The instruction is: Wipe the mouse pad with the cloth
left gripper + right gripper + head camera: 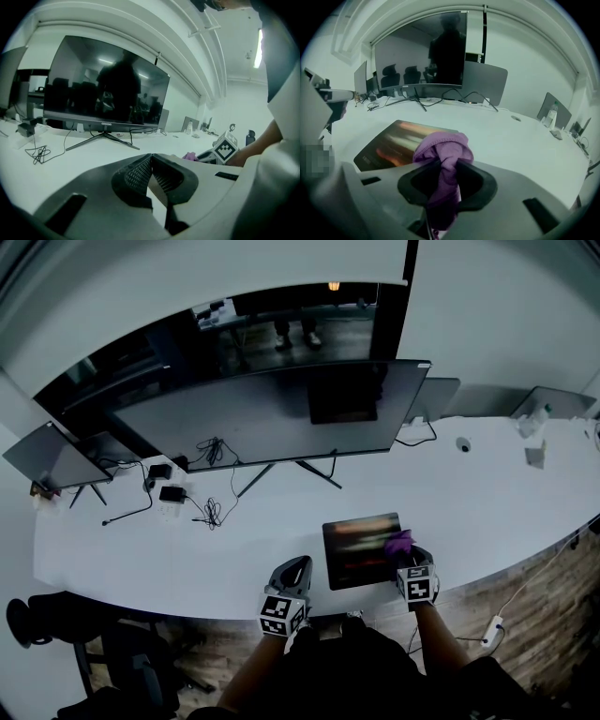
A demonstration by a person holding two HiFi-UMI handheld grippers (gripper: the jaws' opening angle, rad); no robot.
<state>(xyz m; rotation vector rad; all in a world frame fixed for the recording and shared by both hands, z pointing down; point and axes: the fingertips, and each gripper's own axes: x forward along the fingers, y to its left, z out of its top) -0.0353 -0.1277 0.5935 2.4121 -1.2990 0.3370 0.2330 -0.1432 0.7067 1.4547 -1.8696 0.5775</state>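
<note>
A dark mouse pad [361, 549] with a glossy orange streaked print lies on the white desk near its front edge; in the right gripper view the mouse pad [396, 145] stretches ahead to the left. My right gripper [405, 552] is shut on a purple cloth [440, 159], which bunches out between its jaws over the pad's right edge. The cloth [398, 543] shows as a small purple bundle in the head view. My left gripper [295, 570] hovers just left of the pad, its jaws shut and empty [151, 161].
A wide monitor [272, 413] on a splayed stand rises behind the pad. Cables and a power brick [173, 493] lie at the back left. Laptops [56, 457] stand at the far left and right. A small round object [463, 444] lies at the back right.
</note>
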